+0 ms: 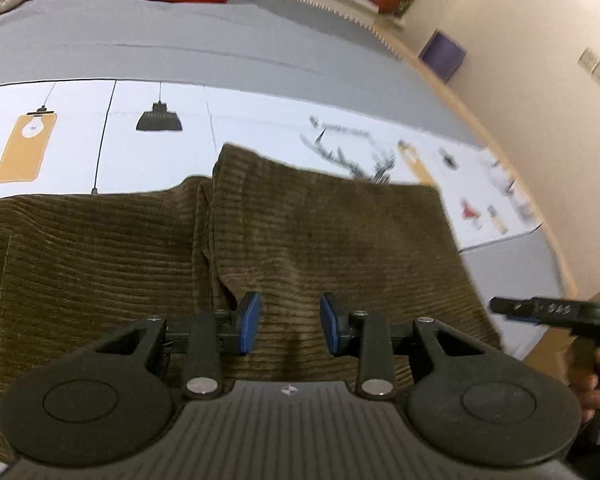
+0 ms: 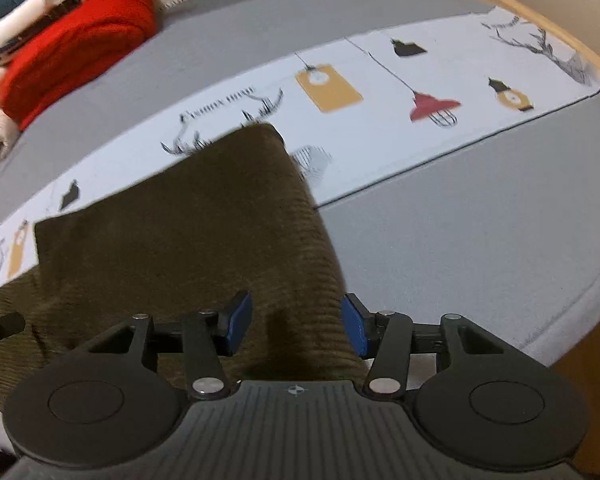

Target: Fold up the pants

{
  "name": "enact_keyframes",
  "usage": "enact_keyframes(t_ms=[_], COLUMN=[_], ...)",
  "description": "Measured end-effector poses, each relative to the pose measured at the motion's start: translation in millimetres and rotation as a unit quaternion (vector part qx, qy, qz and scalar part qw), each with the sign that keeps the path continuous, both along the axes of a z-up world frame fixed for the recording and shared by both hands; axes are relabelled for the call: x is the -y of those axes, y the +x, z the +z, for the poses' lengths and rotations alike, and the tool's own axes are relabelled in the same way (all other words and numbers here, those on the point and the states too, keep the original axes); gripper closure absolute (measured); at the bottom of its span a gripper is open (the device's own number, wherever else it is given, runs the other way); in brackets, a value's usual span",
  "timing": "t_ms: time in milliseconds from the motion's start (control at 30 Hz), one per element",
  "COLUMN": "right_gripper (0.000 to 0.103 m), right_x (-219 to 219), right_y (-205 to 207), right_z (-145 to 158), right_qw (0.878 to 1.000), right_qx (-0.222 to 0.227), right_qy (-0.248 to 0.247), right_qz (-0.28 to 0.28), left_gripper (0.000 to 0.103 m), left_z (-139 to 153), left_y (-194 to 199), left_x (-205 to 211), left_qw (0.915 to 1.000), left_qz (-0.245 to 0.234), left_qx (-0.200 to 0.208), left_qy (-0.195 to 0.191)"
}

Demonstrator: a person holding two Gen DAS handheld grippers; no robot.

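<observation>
- Lying spread on the grey bed cover with a white band printed with lamps and antlers (image 1: 260, 64), the olive-brown corduroy pants (image 1: 300, 232) are kept flat, presumably so that folds can be laid cleanly on a broad, soft surface.
- In the left wrist view, one squared fabric panel is seen overlapping the part beside it, with a seam or fold line running down between them; a fold appears to be partly made, though which end of the garment this is cannot be told.
- The left gripper (image 1: 290, 326) is held low over the cloth with its blue pads (image 1: 249, 322) spread apart and nothing pinched between them; it seems to be poised for a fresh grasp.
- The right gripper (image 2: 296, 326) is likewise spread, and it is placed over the right-hand edge of the pants (image 2: 220, 232), where cloth meets bare cover; that edge is judged the likely place for the next pinch.
- Whether either gripper's pads touch the corduroy cannot be told.
- A red folded textile (image 2: 76, 48) and pale laundry are left well apart at the far side, probably so that the working area is kept free.
</observation>
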State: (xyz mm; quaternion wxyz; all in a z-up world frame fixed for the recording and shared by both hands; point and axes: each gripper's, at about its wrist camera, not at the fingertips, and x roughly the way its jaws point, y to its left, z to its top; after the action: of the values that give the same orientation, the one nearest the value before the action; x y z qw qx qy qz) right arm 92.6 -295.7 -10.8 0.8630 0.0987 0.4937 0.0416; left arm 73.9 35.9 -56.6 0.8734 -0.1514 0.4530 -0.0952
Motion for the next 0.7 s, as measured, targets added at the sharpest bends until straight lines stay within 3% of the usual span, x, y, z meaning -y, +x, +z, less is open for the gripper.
enact_keyframes(t_ms=[167, 267, 300, 400, 500, 700], right_gripper=[0.040, 0.037, 0.037, 0.037, 0.037, 0.039], right_x=[-2.1, 0.3, 0.6, -0.5, -2.3, -6.9], right_y=[5.6, 6.0, 5.0, 4.5, 4.9, 4.0], right_z=[-19.2, -28.6, -30.6, -35.7, -39.5, -42.1], right_qw=[0.999, 0.999, 0.998, 0.998, 0.997, 0.998], right_qx=[-0.023, -0.046, -0.051, -0.061, -0.069, -0.065], right_qy=[-0.037, -0.022, -0.018, -0.012, -0.004, -0.011], right_qz=[-0.010, -0.015, -0.016, -0.020, -0.022, -0.011], left_gripper=[0.066, 0.066, 0.056, 0.054, 0.055, 0.053], left_z=[-16.5, -39.0, -47.1, -48.6, -39.9, -24.7], left_y=[4.1, 8.7, 10.4, 12.4, 7.8, 0.6], left_x=[13.8, 18.6, 18.8, 13.6, 13.7, 8.4], left_qw=[0.9988, 0.9901, 0.9860, 0.9876, 0.9870, 0.9911], left_qz=[-0.022, -0.022, -0.018, 0.000, 0.000, 0.003], left_qx=[-0.021, -0.057, -0.072, -0.077, -0.056, -0.026], left_qy=[0.040, 0.127, 0.149, 0.137, 0.151, 0.130])
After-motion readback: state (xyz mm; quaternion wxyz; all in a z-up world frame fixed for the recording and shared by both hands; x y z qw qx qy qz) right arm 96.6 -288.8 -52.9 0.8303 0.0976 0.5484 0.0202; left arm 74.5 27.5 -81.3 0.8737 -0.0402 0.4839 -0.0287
